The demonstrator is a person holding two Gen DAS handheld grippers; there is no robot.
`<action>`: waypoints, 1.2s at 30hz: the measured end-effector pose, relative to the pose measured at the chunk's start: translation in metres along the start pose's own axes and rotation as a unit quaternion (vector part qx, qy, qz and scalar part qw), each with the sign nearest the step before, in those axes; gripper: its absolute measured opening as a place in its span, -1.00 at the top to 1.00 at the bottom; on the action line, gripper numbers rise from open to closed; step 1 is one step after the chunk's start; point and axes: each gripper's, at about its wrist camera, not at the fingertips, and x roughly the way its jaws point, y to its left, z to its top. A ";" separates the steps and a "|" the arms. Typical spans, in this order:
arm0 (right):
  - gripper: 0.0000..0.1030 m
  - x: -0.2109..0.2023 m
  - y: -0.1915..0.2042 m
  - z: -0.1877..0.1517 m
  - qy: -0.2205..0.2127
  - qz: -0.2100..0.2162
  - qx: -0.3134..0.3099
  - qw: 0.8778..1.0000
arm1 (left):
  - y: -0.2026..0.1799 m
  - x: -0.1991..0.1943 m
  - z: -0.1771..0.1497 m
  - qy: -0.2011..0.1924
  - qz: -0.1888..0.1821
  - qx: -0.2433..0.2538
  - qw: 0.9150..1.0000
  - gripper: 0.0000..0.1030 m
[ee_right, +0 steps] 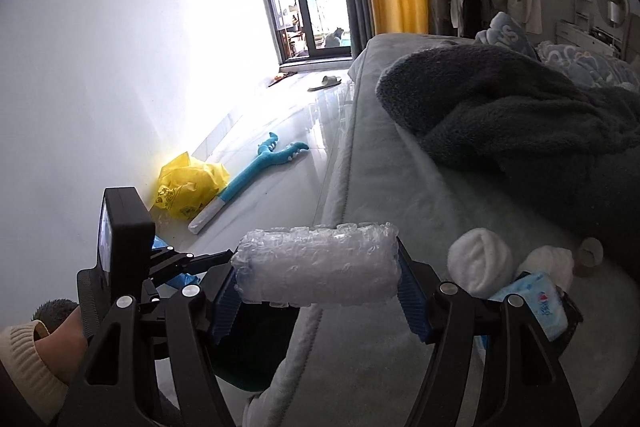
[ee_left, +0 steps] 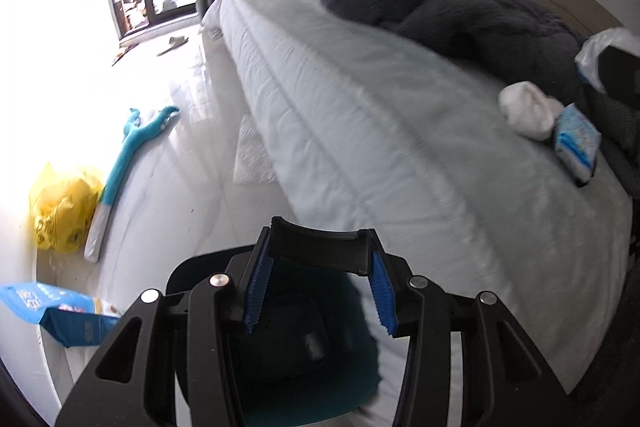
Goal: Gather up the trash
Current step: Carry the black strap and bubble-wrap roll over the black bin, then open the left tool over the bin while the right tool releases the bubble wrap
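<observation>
Left tongs clamped on a curved black piece over a dark bin beside the bed, right tongs gripping a bubble-wrap roll above the bed's edge, yellow bag on the floor by the wall.

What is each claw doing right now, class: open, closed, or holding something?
Left claw: closed on a flat black curved piece.
Right claw: closed on a roll of bubble wrap, gripped at both ends.
</observation>
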 end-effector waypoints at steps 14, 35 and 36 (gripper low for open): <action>-0.33 0.066 0.053 0.019 0.043 0.047 -0.044 0.997 | 0.066 0.029 -0.038 0.096 0.015 -0.053 0.994 0.07; -0.33 0.148 0.097 0.011 0.116 0.082 -0.057 0.988 | 0.108 0.018 -0.068 0.138 0.008 -0.081 0.987 -0.45; -0.33 0.152 0.098 0.009 0.121 0.082 -0.056 0.988 | 0.111 0.015 -0.067 0.134 0.007 -0.084 0.987 -0.46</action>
